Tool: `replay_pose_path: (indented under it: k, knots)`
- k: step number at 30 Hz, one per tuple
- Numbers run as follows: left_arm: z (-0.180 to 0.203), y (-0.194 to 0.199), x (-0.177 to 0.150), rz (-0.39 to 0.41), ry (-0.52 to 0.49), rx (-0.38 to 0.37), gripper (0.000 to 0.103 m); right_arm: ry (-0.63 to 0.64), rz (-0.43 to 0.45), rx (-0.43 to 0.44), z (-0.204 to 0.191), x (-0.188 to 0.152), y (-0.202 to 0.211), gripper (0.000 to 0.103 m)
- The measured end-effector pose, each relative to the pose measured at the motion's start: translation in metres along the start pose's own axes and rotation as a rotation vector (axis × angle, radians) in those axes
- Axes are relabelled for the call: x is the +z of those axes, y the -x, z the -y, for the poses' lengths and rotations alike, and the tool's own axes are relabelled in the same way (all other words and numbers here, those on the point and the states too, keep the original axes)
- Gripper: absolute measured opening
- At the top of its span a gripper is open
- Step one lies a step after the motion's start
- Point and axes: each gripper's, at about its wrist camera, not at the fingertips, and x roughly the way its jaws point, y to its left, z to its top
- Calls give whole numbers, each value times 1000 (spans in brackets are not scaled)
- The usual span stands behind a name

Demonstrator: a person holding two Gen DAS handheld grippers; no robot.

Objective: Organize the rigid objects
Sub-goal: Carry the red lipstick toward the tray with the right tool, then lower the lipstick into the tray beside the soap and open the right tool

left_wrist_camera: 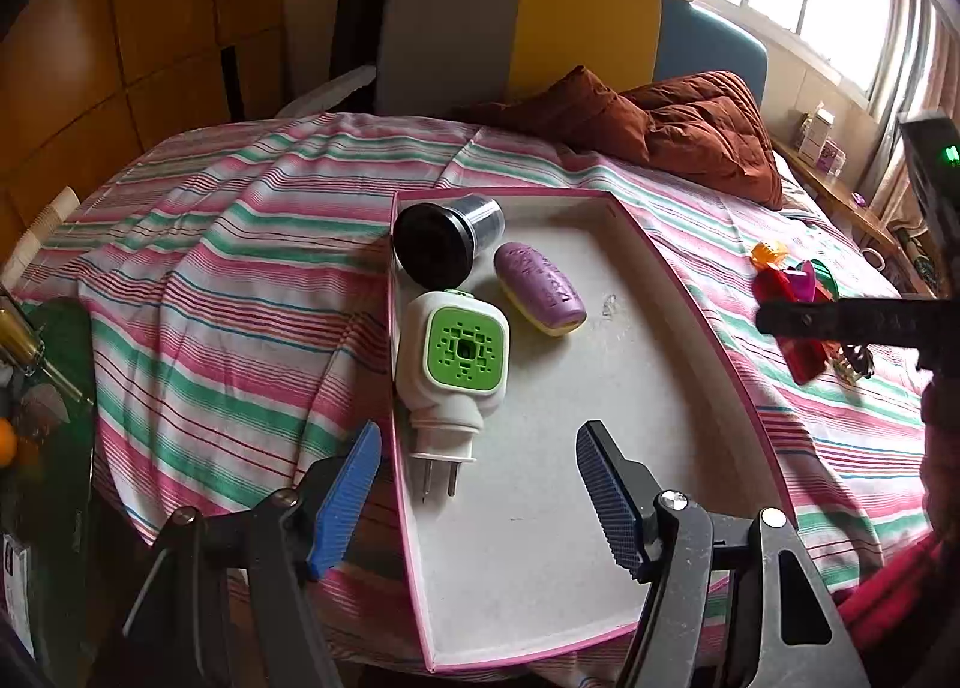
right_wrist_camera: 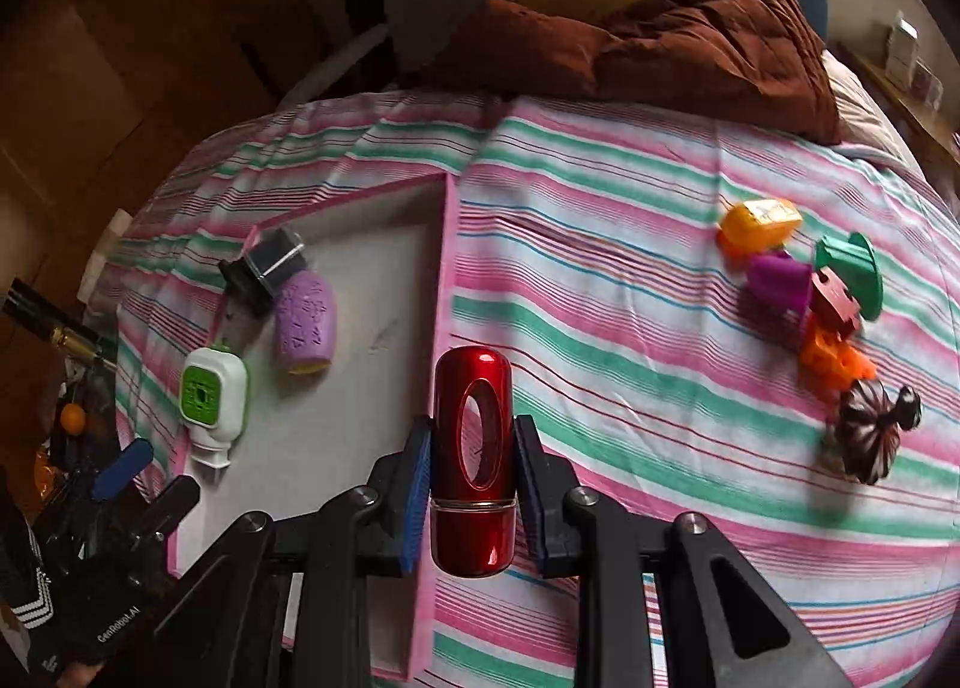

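Right gripper [right_wrist_camera: 472,484], ribbed blue pads clamped on a glossy red metallic capsule [right_wrist_camera: 474,463] with an oval hole, above the striped bedsheet [right_wrist_camera: 630,328] beside the pink-rimmed shallow box [right_wrist_camera: 447,244]. Left gripper [left_wrist_camera: 480,499] gapes empty over the box, which holds a white-and-green plug-in device [left_wrist_camera: 453,364], an embossed purple oval case [left_wrist_camera: 540,289] and a black-lidded clear jar [left_wrist_camera: 447,238]. Colourful plastic toys [right_wrist_camera: 804,292] lie well apart on the sheet.

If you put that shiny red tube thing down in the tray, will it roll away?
Probably, if laid on its side: the glossy red metallic capsule has a round body and domed ends. The pink-rimmed tray floor looks flat and smooth, so little would stop it. Its polished surface looks slippery, though the right tool grips it firmly.
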Motion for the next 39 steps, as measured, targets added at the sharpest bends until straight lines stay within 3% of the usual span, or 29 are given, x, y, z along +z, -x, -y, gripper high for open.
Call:
replay_pose_path:
  k: [8, 17, 24, 31, 39]
  knots:
    - [-6, 0, 2, -5, 11, 7, 69, 95, -7, 22, -37, 22, -19, 25]
    - [-9, -2, 3, -12, 15, 14, 69, 168, -53, -67, -52, 54, -69, 25]
    - [-13, -7, 1, -28, 24, 23, 69, 203, -107, -114, -56, 58, -101, 26]
    - [-12, -6, 1, -23, 21, 27, 69, 163, -109, -78, -47, 60, -98, 27]
    - [-7, -2, 1, -14, 6, 25, 69, 94, -18, -43, -30, 51, -60, 32]
